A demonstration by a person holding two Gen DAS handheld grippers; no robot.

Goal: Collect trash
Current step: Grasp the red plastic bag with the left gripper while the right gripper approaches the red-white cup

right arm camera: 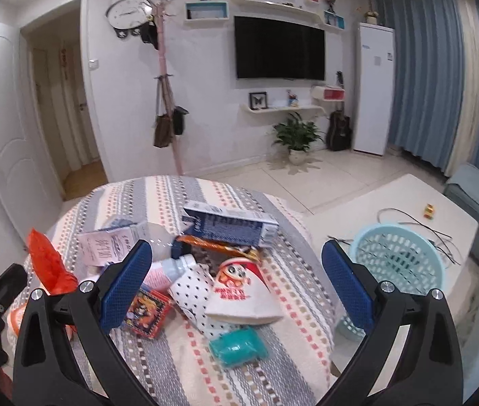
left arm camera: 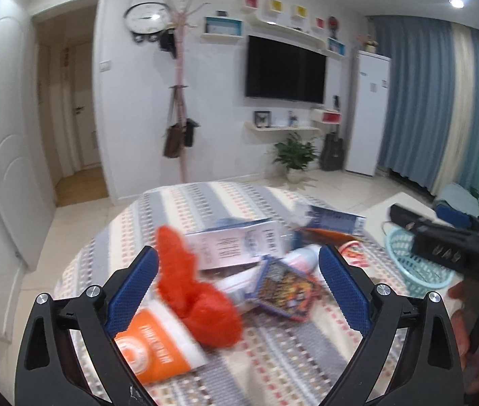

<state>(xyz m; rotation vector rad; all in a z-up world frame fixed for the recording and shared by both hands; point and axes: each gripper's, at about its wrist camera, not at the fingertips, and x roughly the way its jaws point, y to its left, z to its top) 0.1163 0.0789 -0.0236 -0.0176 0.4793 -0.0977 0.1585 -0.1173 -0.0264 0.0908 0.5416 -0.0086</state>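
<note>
- Left gripper [left arm camera: 237,286]: jaws spread wide, nothing held; a crumpled red bag [left arm camera: 198,291] lies between them, nearer the left finger.
- Right gripper [right arm camera: 236,280]: jaws apart, empty; a paper cup [right arm camera: 239,294] lies on its side between the 2 fingers.
- Trash pile: milk carton [right arm camera: 229,225], teal wrapper [right arm camera: 239,346], on the striped tablecloth [right arm camera: 273,382].
- Basket [right arm camera: 394,257]: just right of the right finger, beside the table.

I'm seeing bright ceiling spots [left arm camera: 456,2] glaring overhead; the fisheye is bending the edges, and motion blur is smearing the left view's trash pile [left arm camera: 239,270].
</note>
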